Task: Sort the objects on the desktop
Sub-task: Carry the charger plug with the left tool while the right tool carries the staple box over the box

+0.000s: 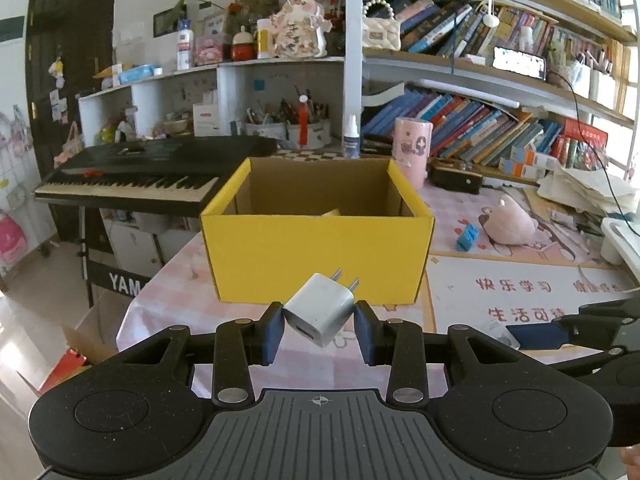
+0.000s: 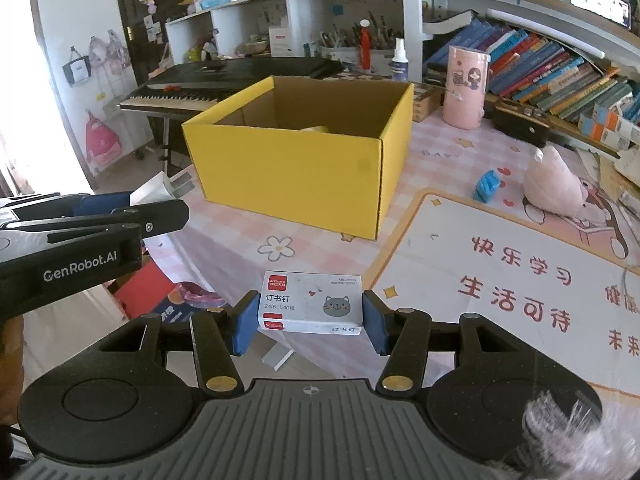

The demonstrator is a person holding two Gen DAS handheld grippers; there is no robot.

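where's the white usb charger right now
In the left wrist view the white usb charger is clamped between the left gripper pads, held above the pink tablecloth just short of the yellow box.

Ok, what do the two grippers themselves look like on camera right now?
Both match: the left gripper and right gripper have black linkage arms with silver or brass rivets, dark blue fingers, and a ribbed grey base flanked by round black discs. From the right wrist view, the left gripper's black side carries white "GenRobot.AI" lettering. No cables or sleeves visible.

Home study rm: bookshelves [image 1: 480, 120], keyboard [image 1: 132, 176], desk [image 2: 500, 280].
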